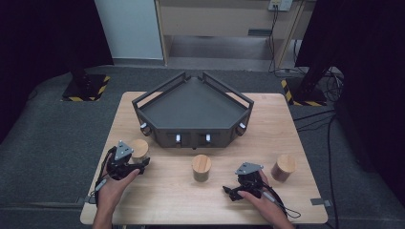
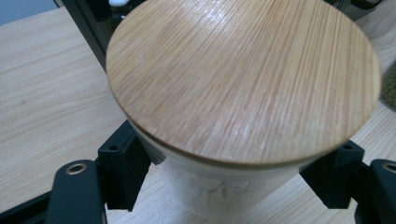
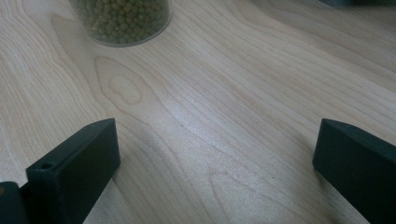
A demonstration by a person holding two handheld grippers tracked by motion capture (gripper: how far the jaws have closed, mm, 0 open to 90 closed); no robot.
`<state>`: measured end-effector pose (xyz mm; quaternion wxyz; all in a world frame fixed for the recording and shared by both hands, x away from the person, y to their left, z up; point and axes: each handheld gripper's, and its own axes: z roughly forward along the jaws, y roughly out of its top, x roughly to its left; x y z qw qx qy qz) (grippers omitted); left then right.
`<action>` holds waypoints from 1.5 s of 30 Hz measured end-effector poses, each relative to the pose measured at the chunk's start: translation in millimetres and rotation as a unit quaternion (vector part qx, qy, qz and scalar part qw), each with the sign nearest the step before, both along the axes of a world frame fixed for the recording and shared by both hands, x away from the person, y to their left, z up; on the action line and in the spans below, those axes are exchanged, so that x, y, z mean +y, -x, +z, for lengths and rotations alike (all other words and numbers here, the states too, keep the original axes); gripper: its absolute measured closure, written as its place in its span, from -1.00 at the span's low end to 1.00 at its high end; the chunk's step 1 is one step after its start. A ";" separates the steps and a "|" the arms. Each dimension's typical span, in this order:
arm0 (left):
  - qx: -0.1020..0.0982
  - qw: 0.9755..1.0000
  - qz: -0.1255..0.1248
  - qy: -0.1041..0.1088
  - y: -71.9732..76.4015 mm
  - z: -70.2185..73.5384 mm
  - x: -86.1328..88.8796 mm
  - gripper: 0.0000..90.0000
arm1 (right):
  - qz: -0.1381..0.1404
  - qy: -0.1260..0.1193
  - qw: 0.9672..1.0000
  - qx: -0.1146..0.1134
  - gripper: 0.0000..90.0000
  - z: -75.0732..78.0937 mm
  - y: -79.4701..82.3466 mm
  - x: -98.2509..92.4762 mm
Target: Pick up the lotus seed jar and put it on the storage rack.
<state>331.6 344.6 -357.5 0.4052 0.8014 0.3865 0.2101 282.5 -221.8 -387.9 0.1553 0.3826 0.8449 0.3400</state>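
Left gripper [image 2: 224,186] clamped on bamboo-lidded jar [image 2: 243,79], contents perhaps white, blurred; right gripper [image 3: 215,154] jaws apart over table [image 3: 233,93].

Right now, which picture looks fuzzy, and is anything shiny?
In the left gripper view the jar's wooden lid is slightly blurred and catches pale glare; in the right gripper view the tabletop has a soft sheen and the bean jar is fuzzy; the high view is dim, with dark corners.
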 end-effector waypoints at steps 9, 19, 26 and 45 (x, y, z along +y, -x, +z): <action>0.001 1.000 -0.007 -0.008 -2.3 10.7 -6.4 -0.46 | 0.000 0.000 1.000 0.000 -0.98 0.0 0.0 0.0; 0.001 1.000 -0.007 -0.010 -3.1 20.8 -7.7 -0.46 | 0.000 0.000 1.000 0.000 -0.98 0.0 0.0 0.0; -0.005 1.000 -0.008 -0.009 -4.1 28.6 -4.4 -0.46 | 0.000 0.000 1.000 0.000 -0.98 0.0 0.0 0.0; -0.009 1.000 -0.013 -0.006 -10.2 62.4 -5.3 -0.46 | 0.000 0.000 1.000 0.000 -0.98 0.0 0.0 0.2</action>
